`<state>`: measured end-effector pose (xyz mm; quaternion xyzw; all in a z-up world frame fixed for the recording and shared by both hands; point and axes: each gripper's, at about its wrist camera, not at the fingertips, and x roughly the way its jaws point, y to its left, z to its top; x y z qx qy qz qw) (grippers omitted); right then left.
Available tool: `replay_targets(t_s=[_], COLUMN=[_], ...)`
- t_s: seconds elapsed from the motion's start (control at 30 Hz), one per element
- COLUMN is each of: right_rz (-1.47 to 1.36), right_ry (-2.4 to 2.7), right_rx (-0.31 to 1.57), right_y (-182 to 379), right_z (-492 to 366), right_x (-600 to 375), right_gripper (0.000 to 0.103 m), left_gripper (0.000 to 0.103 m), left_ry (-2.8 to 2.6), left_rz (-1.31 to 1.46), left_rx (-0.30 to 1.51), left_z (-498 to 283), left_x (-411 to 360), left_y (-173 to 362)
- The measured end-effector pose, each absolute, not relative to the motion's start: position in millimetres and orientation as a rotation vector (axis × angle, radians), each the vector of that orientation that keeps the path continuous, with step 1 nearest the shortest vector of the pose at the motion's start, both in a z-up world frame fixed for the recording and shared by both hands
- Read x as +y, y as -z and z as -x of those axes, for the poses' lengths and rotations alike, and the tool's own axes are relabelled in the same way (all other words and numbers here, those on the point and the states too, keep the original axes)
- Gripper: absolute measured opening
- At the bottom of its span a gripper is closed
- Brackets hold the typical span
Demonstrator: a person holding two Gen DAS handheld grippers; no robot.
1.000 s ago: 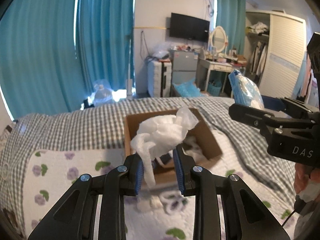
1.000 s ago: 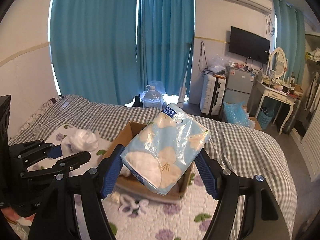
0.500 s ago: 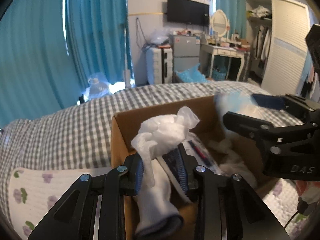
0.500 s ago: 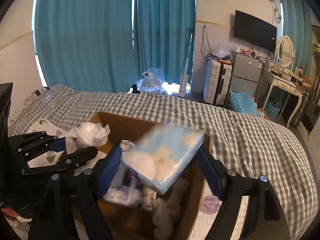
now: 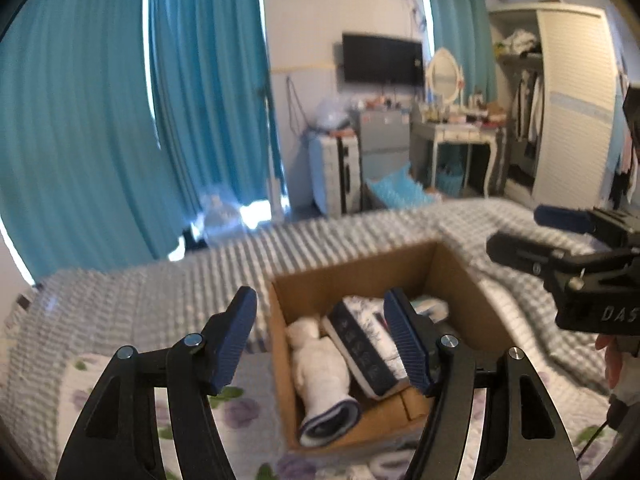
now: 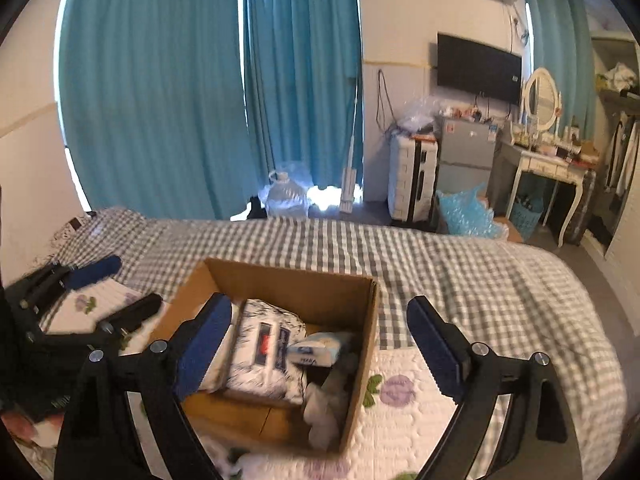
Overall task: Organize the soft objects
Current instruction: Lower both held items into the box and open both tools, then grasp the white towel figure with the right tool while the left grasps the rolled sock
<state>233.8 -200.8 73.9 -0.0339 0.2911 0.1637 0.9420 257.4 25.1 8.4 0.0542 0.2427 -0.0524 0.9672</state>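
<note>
Left tongs (image 5: pixel 320 336) spread, empty, above cardboard box (image 5: pixel 352 276).

Left gripper (image 5: pixel 326 338) and right gripper (image 6: pixel 320 344) side by side, jaws wide apart (nothing between them).

Curtains (image 6: pixel 192 92): teal, far wall, left.
TV (image 6: pixel 478 68): on the wall, far right.
Suitcase (image 6: pixel 412 178): white, beside a grey fridge (image 6: pixel 466 152).
Water jug (image 6: pixel 286 196): on the floor below the curtains.
Mirror (image 6: pixel 540 94): oval, on the dressing table (image 6: pixel 548 166).
Wardrobe (image 5: pixel 568 104): far right.
</note>
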Motion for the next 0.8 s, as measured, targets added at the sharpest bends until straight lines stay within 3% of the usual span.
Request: replay_targets(t_s=[0.13, 0.17, 0.23, 0.43, 0.63, 0.8], right_rz=[0.122, 0.129, 0.132, 0.132, 0.164, 0.189], right_ry=[-0.311, -0.309, -0.31, -0.335, -0.354, -0.364], right_rx=[0.558, 0.541, 0.527, 0.488, 0.524, 0.612], right_y=[-122, -137, -158, -198, -175, -112], right_z=[-191, -177, -156, -91, -56, -59], right_x=[-202, -203, -203, -196, -179, -160], right_gripper=[0.09, 0.09, 0.093, 0.1, 0.1, 0.1], left_gripper=[0.068, 0.077, 0.084, 0.085, 0.085, 0.085], left_ry=[0.093, 0.094, 0.084, 0.09, 0.02, -0.027], left_rz=[-0.121, -0.124, -0.122, -0.078, -0.064, -0.017], left_rx=[0.389, 0.368, 0.319, 0.264, 0.323, 0.491], left_z=[-202, -190, -164, -101, -85, -106], left_x=[31, 32, 36, 53, 67, 84], left_y=[-67, -78, -98, -134, -113, -47])
